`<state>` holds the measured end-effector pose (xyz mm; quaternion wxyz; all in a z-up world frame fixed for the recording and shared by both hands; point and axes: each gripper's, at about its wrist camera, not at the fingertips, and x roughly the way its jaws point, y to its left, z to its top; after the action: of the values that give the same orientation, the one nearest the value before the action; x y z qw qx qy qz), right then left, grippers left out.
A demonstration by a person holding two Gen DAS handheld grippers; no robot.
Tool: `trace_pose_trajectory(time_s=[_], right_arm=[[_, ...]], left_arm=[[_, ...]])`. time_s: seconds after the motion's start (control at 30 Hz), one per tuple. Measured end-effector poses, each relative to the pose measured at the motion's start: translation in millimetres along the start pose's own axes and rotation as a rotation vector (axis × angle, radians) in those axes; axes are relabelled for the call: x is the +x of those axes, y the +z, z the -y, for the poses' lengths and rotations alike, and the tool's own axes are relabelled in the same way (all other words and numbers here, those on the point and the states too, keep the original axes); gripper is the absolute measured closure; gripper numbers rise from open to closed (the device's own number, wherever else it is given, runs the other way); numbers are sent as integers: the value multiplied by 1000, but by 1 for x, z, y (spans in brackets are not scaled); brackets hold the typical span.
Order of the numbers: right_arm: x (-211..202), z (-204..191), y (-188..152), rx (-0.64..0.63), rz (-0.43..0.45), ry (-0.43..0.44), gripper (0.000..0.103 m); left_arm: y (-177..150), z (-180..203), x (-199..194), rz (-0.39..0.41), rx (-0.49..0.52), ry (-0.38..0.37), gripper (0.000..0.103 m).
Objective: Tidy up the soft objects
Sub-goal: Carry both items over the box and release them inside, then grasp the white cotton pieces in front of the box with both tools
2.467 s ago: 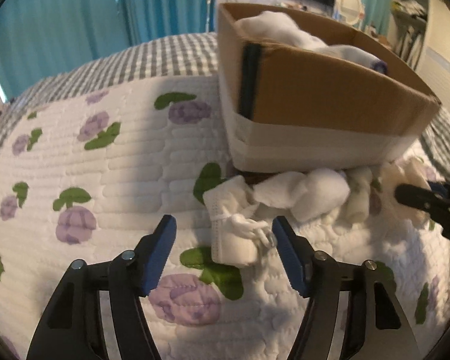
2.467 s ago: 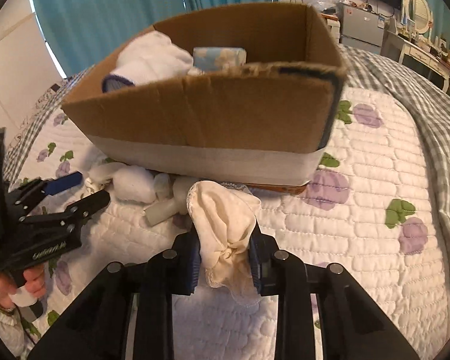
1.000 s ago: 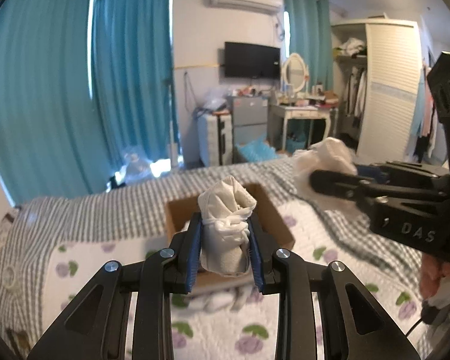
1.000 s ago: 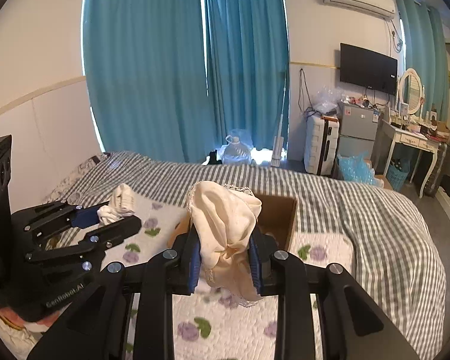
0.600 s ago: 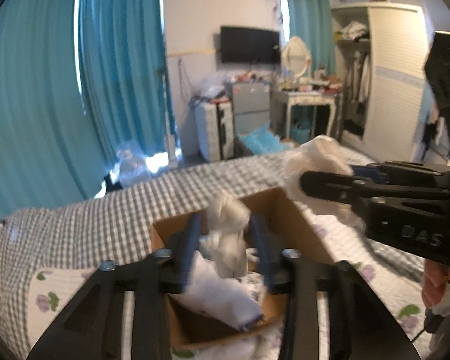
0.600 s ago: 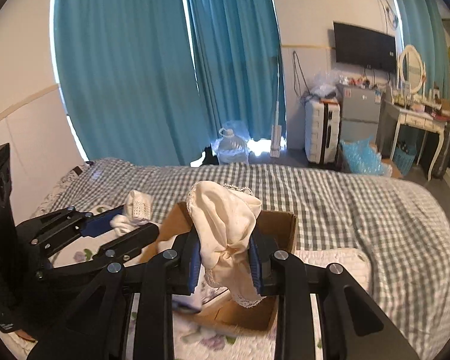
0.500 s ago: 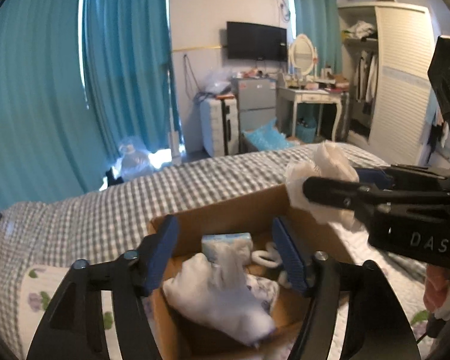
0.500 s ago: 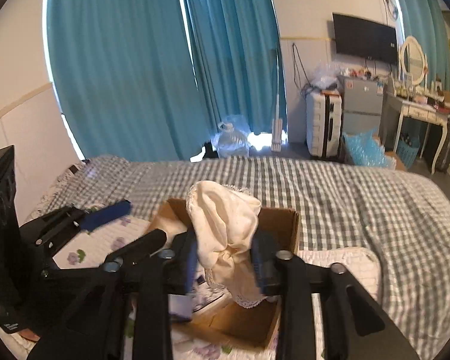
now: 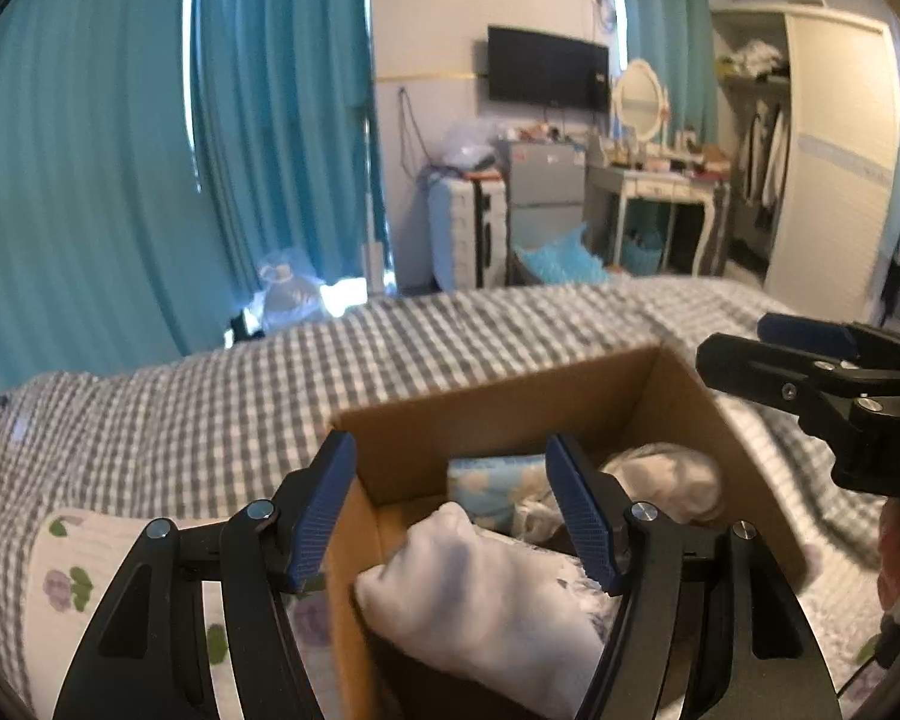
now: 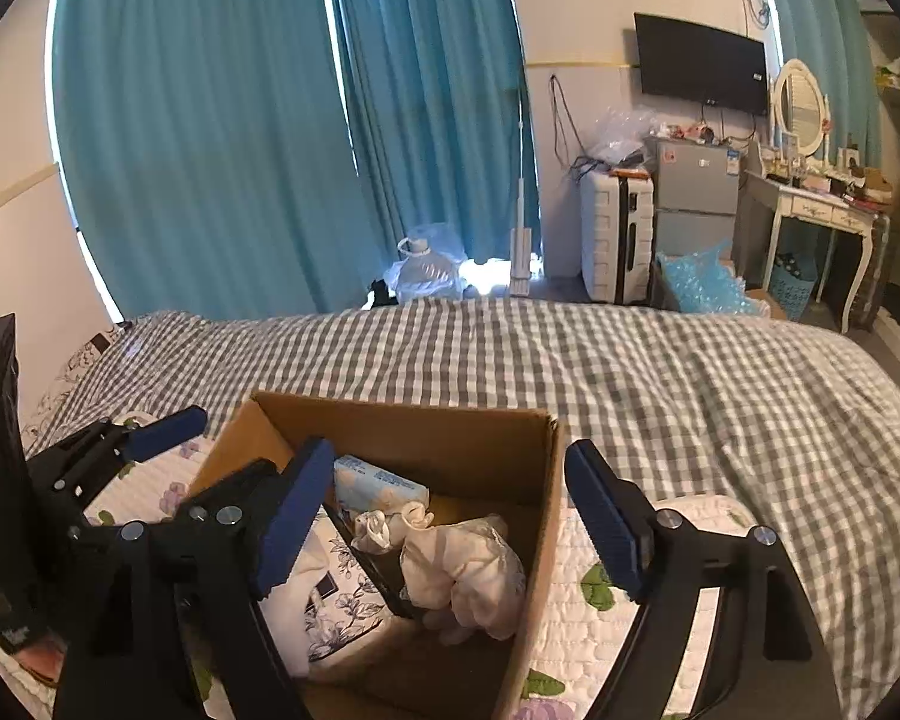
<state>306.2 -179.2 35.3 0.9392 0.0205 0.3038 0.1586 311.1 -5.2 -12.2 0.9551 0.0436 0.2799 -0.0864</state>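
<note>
A brown cardboard box (image 10: 498,456) stands on the bed, also in the left wrist view (image 9: 510,408). Inside lie a cream knotted cloth (image 10: 468,570), a small white tied bundle (image 10: 384,525), a light blue tissue pack (image 10: 372,489) and a white folded cloth (image 9: 486,606). My right gripper (image 10: 450,516) is open and empty above the box. My left gripper (image 9: 456,510) is open and empty above the box's left part; it also shows in the right wrist view (image 10: 168,426). The right gripper shows at the right of the left wrist view (image 9: 810,354).
The box rests on a white quilt with purple flowers (image 10: 618,600) over a grey checked bedspread (image 10: 660,372). Teal curtains (image 10: 240,120), a white suitcase (image 10: 618,234), a small fridge (image 10: 696,186) and a dressing table (image 10: 810,204) stand beyond the bed.
Both grippers have opened over the box. The white tied bundle left the left gripper and the cream cloth left the right one; both now lie in the box.
</note>
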Motion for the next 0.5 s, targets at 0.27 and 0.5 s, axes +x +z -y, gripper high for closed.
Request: trace_pose_trajectory(time_s=[0.27,0.5], right_arm=[[-95,-31,25,-7,80,-18,21],[-193,-70,27,-33,146,0,8]], left_arm=[[20,4,-121,142,26,28,36],[22,1,-225,280,4,33,23]])
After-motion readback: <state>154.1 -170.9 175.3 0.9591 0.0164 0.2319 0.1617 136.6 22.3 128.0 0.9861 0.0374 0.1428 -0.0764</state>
